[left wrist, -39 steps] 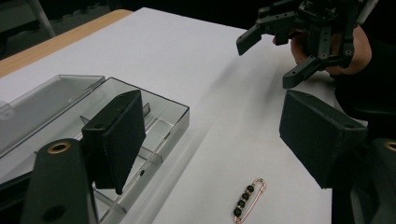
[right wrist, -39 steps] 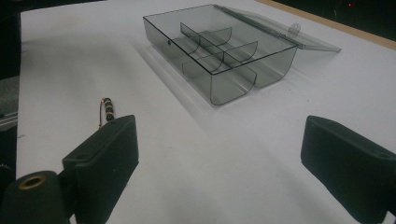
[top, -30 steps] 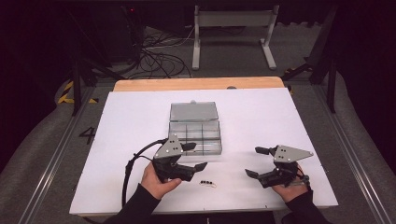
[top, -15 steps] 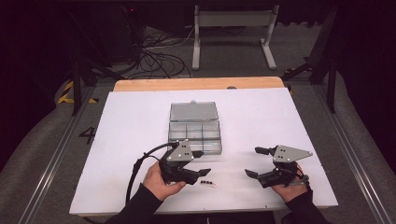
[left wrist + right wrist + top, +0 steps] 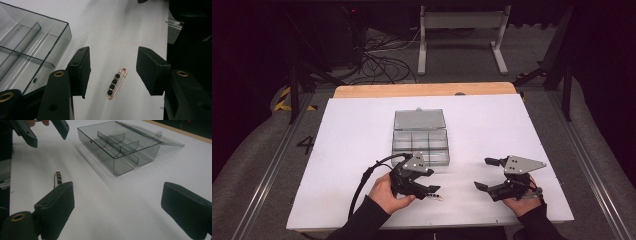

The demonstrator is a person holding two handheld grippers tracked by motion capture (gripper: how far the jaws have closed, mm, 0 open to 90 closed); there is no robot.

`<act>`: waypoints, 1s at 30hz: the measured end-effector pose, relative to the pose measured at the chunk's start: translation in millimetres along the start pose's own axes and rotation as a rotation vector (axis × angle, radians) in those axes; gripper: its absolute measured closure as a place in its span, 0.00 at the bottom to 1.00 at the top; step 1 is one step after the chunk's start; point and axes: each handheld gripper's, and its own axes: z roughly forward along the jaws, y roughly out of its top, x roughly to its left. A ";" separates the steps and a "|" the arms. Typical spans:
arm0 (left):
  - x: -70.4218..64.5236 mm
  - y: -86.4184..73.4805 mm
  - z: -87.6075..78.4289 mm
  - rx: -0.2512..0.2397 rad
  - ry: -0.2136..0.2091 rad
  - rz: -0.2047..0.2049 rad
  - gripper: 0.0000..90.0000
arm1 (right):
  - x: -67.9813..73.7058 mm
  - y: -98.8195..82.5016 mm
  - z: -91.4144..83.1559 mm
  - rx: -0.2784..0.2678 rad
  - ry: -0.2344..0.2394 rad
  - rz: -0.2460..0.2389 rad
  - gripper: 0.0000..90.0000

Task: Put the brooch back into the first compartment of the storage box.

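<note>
Left gripper view: your left gripper [image 5: 112, 72] jaws straddle the beaded pin [image 5: 116, 83], spread; bare counter [image 5: 120, 30] beyond; right gripper [image 5: 492, 173] jaws spread too.

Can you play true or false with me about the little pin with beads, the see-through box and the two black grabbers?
1. The beaded safety pin lies on the white table between the left gripper's open jaws. True.
2. The clear box has its lid shut. False: the lid is folded back and the compartments are open.
3. The pin is inside the box. False: it lies on the table beside the box.
4. The right gripper is open and holds nothing. True.
5. The pin carries black beads. True.
6. The left gripper is squeezing the pin. False: its jaws stand apart on either side, not touching it.
</note>
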 end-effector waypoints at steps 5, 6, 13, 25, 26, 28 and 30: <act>0.1 -0.3 7.8 0.042 0.004 0.023 0.52 | 0.1 0.0 0.0 0.000 0.001 -0.001 0.13; -0.3 -0.3 9.3 0.052 0.007 0.035 0.51 | 0.2 0.0 0.0 0.000 0.002 0.000 0.13; -1.0 -0.7 17.4 0.114 0.004 0.056 0.55 | 0.4 0.0 0.3 0.001 0.006 -0.001 0.13; 0.0 -1.6 29.7 0.198 -0.021 0.069 0.60 | 0.6 -0.2 0.5 0.001 0.011 -0.005 0.13; 0.2 -1.6 30.9 0.208 -0.025 0.074 0.60 | 0.6 -0.2 0.6 0.002 0.011 -0.006 0.13; -0.1 -1.8 33.3 0.218 -0.028 0.074 0.61 | 0.7 -0.2 0.8 0.003 0.010 -0.007 0.13; 0.5 -1.9 35.3 0.232 -0.032 0.078 0.62 | 0.8 -0.2 0.8 0.003 0.012 -0.007 0.13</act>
